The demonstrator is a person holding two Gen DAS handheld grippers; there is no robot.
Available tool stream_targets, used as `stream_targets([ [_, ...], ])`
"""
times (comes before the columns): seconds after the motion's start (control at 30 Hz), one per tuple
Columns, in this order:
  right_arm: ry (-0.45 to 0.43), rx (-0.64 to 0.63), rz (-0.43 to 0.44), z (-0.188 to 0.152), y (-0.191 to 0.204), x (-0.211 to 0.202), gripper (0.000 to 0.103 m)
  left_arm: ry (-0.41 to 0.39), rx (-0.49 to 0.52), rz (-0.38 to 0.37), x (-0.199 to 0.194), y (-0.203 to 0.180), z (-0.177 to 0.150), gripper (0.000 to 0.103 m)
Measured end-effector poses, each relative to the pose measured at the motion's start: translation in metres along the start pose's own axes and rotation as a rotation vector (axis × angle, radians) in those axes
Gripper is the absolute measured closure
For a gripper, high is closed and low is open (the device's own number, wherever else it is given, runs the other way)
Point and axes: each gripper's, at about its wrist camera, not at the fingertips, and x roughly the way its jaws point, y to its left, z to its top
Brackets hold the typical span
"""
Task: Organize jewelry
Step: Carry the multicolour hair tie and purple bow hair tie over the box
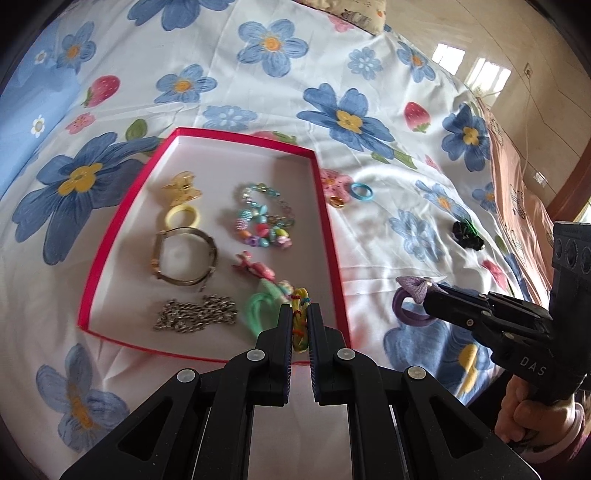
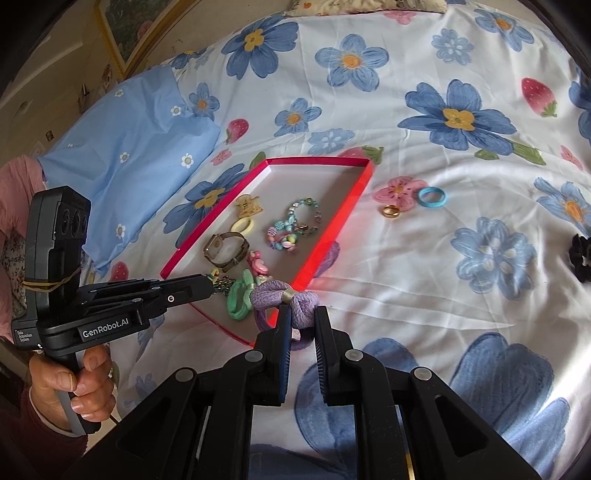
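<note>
A flowered bedsheet [image 1: 369, 66] is covering the bed. At its nine o'clock, a red tray [image 1: 328, 221] is holding a watch [image 1: 184, 258] and chain [image 1: 195, 312]. The left gripper [image 1: 299, 314] is clamping a yellow band [image 1: 300, 325]; the right gripper [image 2: 302, 314] is pinching a purple bow tie [image 2: 291, 301].

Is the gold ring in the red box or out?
Out. The gold ring lies on the bedsheet beside the blue ring, right of the red box.

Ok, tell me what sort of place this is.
Most likely a bedroom at home. The work goes on atop a bed: a flowered bedsheet with a blue pillow at its edge, a framed picture on the wall behind, and a red tray of jewelry lying on the sheet.
</note>
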Motion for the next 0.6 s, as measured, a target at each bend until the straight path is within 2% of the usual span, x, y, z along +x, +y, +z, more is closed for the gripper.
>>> stream_targets([
  [0.6,0.033,-0.046,0.051,0.021,0.027,0.038,0.091,-0.022,-0.077,0.080,-0.008,0.049,0.009,0.096],
])
